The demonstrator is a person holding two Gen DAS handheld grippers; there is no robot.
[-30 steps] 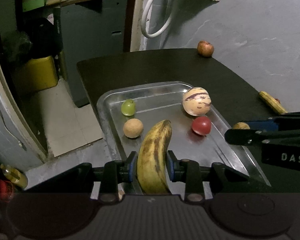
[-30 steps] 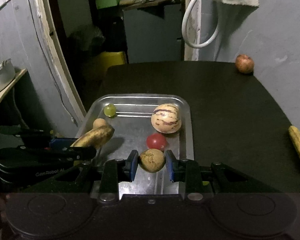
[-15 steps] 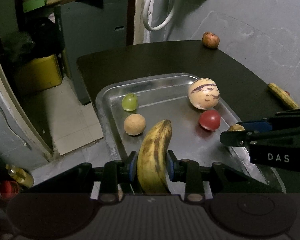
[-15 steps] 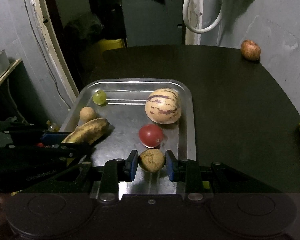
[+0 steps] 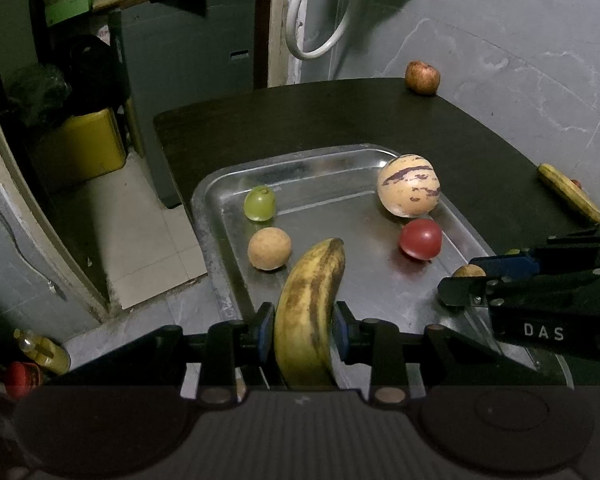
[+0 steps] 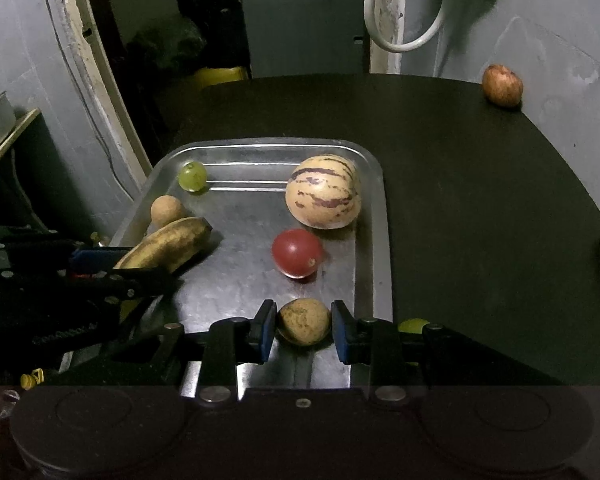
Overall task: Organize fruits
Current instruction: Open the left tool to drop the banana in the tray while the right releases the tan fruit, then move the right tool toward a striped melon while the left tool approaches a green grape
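Observation:
My left gripper (image 5: 302,328) is shut on a spotted yellow banana (image 5: 312,300), whose tip hangs low over the near left of the metal tray (image 5: 204,216). My right gripper (image 6: 304,330) is shut on a small round brown fruit (image 6: 304,320) just above the tray's near right part. In the tray lie a green grape (image 5: 259,203), a tan round fruit (image 5: 269,249), a striped pale melon (image 5: 409,185) and a red tomato (image 5: 420,239). In the right wrist view the left gripper (image 6: 140,266) and its banana (image 6: 168,244) come in from the left.
The tray sits on a dark table (image 6: 480,200). A reddish apple (image 6: 502,85) rests at the table's far right corner by the wall. A second banana (image 5: 564,192) lies at the right edge. A small green fruit (image 6: 414,325) peeks out beside my right gripper.
The right gripper has sunk closer to the tray with the brown fruit in it. The left gripper and its banana have hardly shifted.

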